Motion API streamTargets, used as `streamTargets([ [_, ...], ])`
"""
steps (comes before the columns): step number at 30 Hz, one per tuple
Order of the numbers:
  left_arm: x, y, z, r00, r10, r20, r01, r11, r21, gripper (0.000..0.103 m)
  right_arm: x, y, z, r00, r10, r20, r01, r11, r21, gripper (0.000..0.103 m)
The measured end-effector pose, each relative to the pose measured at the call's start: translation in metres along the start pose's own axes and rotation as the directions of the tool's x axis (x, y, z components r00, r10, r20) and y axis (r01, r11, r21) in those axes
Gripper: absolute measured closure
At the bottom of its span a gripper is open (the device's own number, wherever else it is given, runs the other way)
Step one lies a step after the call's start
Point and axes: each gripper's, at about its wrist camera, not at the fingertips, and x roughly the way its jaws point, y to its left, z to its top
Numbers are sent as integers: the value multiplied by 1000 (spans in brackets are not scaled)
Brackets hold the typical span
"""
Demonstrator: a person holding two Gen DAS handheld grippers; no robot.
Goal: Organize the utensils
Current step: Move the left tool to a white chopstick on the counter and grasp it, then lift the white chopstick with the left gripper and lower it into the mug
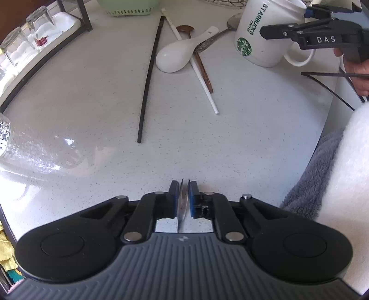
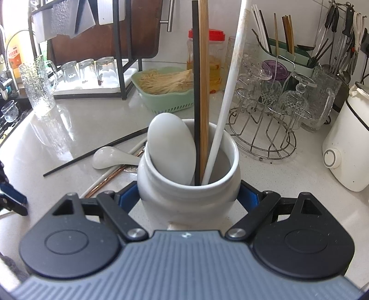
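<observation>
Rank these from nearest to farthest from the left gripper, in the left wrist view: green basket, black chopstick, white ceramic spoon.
1. black chopstick, its near tip ahead, slightly left.
2. white ceramic spoon, beyond, centre.
3. green basket, top edge, farthest.

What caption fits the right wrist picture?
Right hand-held gripper clamps a white mug holding chopsticks and a spoon.
</observation>
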Motion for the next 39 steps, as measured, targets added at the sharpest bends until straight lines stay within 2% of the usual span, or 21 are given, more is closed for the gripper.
streamTargets([
  [6, -6, -5, 2, 999, 24, 22, -23, 999, -34, 94, 0, 1, 0, 1000, -3, -8, 3, 1000, 4, 12],
  [16, -34, -25, 25, 988, 64, 142, -45, 990, -135, 94, 1, 3, 6, 999, 17, -42, -18, 1000, -20, 12],
  [28, -78, -39, 53, 942, 94, 322, -13, 970, -243, 94, -2, 17, 2, 998, 52, -28, -54, 997, -58, 12],
  [39, -101, -49, 69, 916, 90, 390, 5, 972, -237, 94, -5, 25, -2, 999, 40, -3, -40, 998, -38, 12],
])
